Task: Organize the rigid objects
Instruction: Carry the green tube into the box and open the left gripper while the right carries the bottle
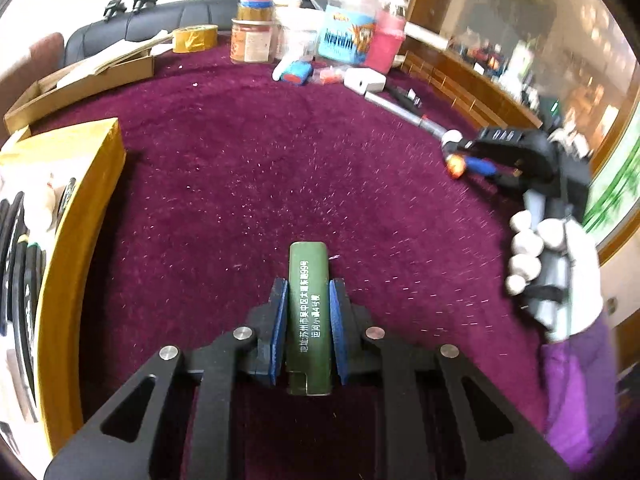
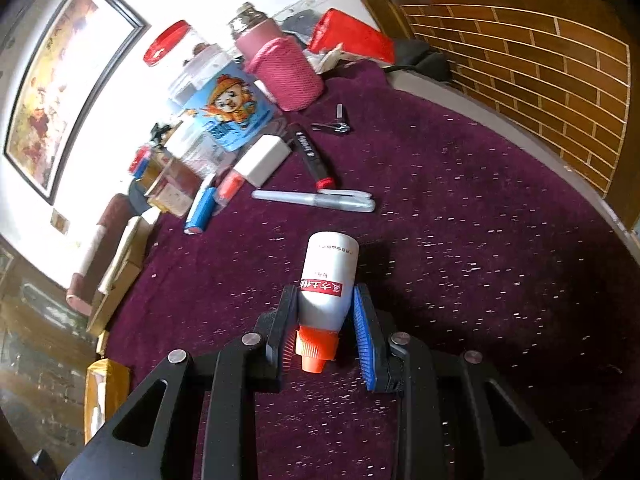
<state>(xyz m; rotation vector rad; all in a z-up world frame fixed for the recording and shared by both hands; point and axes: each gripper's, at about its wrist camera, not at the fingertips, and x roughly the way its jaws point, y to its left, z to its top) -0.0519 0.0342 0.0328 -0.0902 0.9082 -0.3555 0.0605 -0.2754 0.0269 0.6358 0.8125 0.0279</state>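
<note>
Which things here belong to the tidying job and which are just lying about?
In hand: green lighter in left tool; white glue bottle in right tool.
Lying about: tape roll, white charger, silver pen, nail clippers.

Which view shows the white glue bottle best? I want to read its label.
The right wrist view: the white glue bottle fills the centre between the right gripper pads, red label band and orange cap visible. The left wrist view shows only its orange tip in that gripper, far off and blurred.
</note>
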